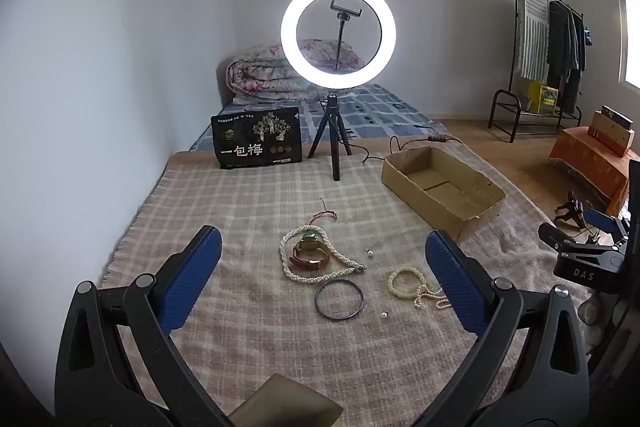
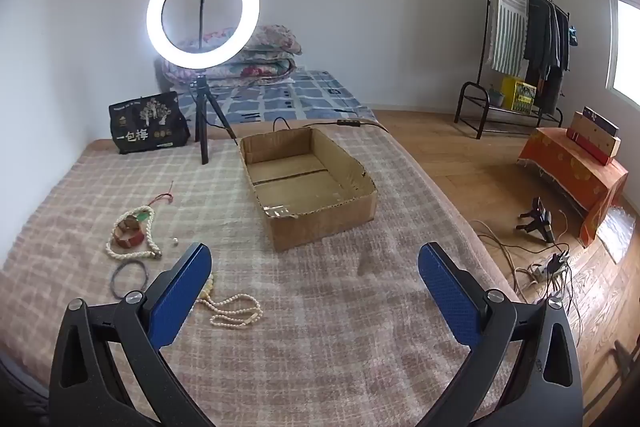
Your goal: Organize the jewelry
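Observation:
Jewelry lies on a plaid blanket (image 1: 248,195). A thick pearl necklace (image 1: 296,273) rings a brown-strap watch (image 1: 310,254) with a green pendant on a red cord (image 1: 326,214). Nearer lie a dark bangle (image 1: 339,299), a pale bead bracelet (image 1: 404,281), a thin pearl strand (image 2: 234,311) and two loose pearls (image 1: 370,253). An empty cardboard box (image 1: 440,183) sits to the right, also in the right wrist view (image 2: 308,179). My left gripper (image 1: 323,247) is open above the jewelry. My right gripper (image 2: 315,263) is open, near the box, with the jewelry (image 2: 132,231) to its left.
A lit ring light on a tripod (image 1: 338,27) and a black snack bag (image 1: 258,143) stand at the blanket's far side. Its cable (image 1: 400,145) runs behind the box. The floor to the right holds cables, a power strip (image 2: 548,267) and a small tripod (image 2: 538,219).

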